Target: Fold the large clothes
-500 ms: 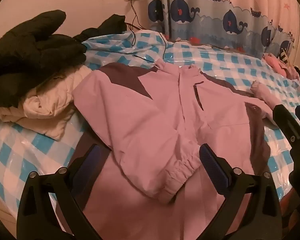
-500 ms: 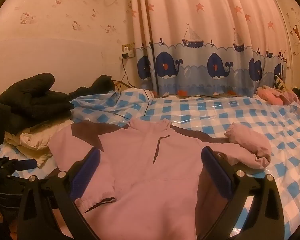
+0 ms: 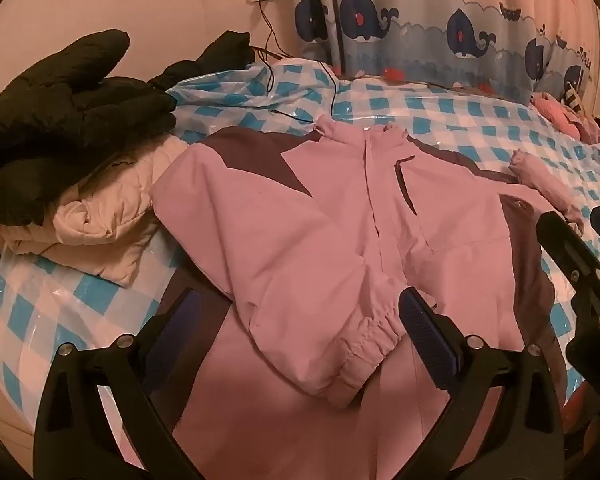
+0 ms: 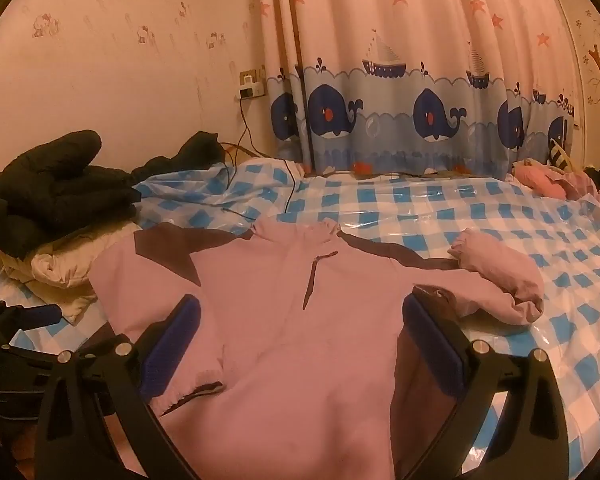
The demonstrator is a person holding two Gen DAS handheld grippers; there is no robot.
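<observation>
From the left wrist, the left gripper hangs over the lower front of a pink zip-front jacket with dark maroon shoulder panels, its fingers spread wide and pinching nothing. The jacket lies face up on a bed covered by a glossy blue-and-white checked plastic sheet, collar toward the curtain. One sleeve is folded across the chest — its elastic cuff sits just beside the blue pad of the finger on the right. To the left of the jacket lies a cream quilted garment with a black puffer coat piled on top. The right gripper shows at the right edge, above the jacket's side.

From the right wrist, the right gripper hovers over the jacket too, fingers fully apart and closing on nothing. The other sleeve lies bunched on the checked sheet to the right, its cuff turned toward the collar. A curtain printed with whales and sailboats hangs behind the bed, beside a wall socket with a black cable.
</observation>
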